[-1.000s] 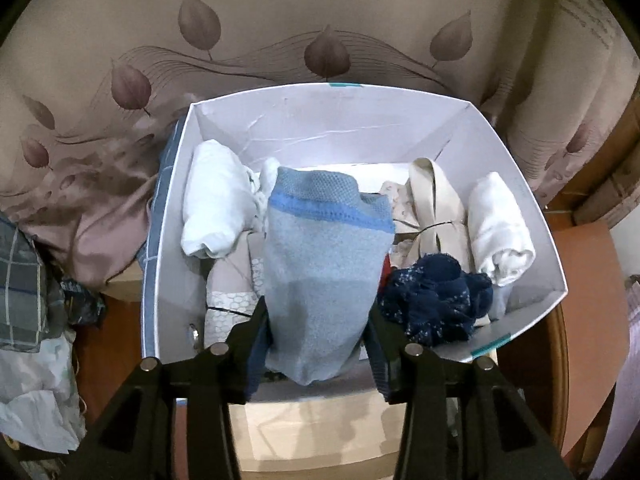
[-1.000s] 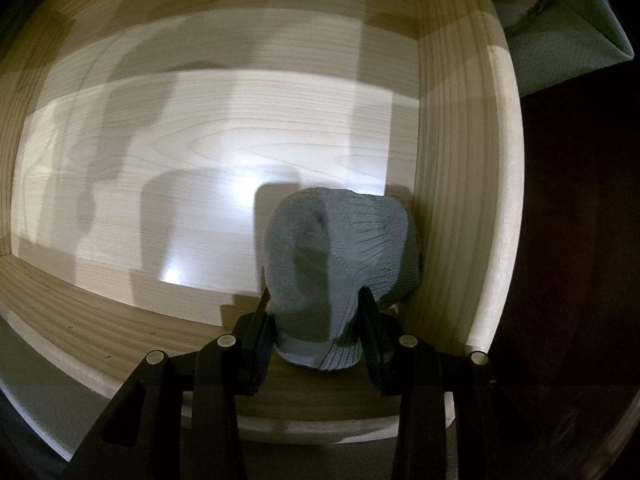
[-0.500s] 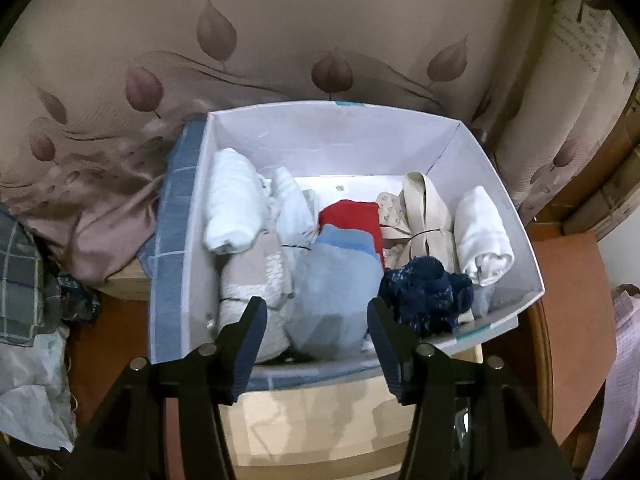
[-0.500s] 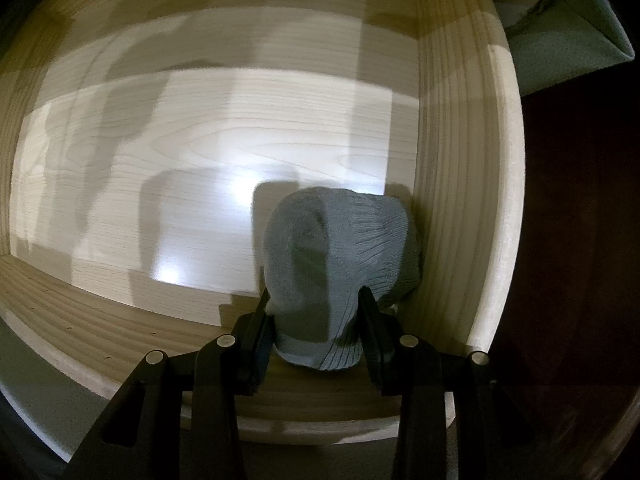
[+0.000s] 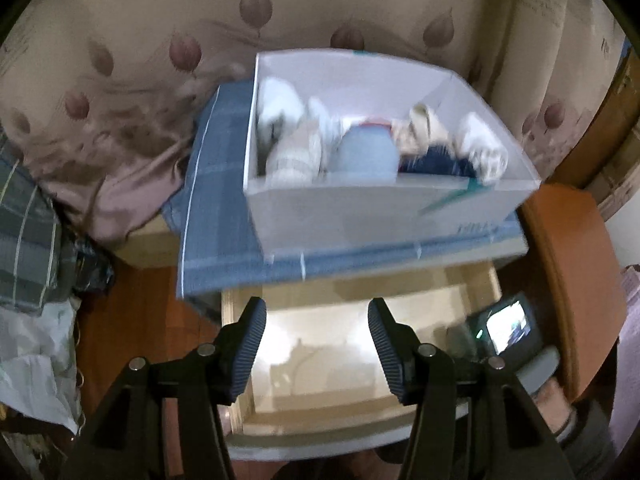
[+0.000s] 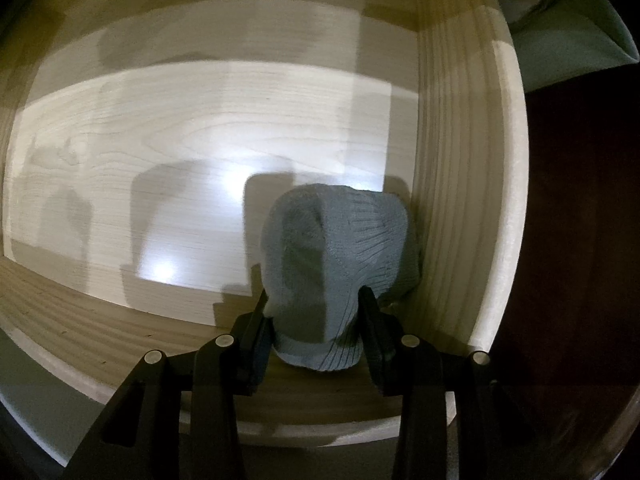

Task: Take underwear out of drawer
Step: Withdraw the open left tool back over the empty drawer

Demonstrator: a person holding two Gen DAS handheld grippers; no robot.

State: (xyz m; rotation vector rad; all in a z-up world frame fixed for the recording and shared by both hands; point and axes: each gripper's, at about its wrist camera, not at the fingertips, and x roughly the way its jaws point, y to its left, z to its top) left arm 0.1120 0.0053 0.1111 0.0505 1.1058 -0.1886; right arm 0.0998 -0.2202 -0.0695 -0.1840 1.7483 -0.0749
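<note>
My left gripper (image 5: 316, 312) is open with nothing between its fingers, and it hangs over the bare wooden drawer (image 5: 320, 364). Beyond it, a folded light blue underwear piece (image 5: 366, 156) lies in the white box (image 5: 360, 216) among several other rolled garments. In the right wrist view, my right gripper (image 6: 314, 312) is shut on a grey ribbed underwear piece (image 6: 336, 240). That piece stands on the drawer bottom (image 6: 220, 120) in the near right corner, against the right wall (image 6: 452, 160).
The white box rests on a blue checked cloth (image 5: 216, 208) behind the drawer. A leaf-patterned curtain (image 5: 160, 60) hangs at the back. Clothes (image 5: 32, 240) are piled at the left. A small lit screen (image 5: 508, 326) shows at the drawer's right, beside an orange-brown surface (image 5: 568, 280).
My left gripper opened and let go of the light blue underwear, which now lies in the white box. It then drew back over the drawer. The right gripper kept still.
</note>
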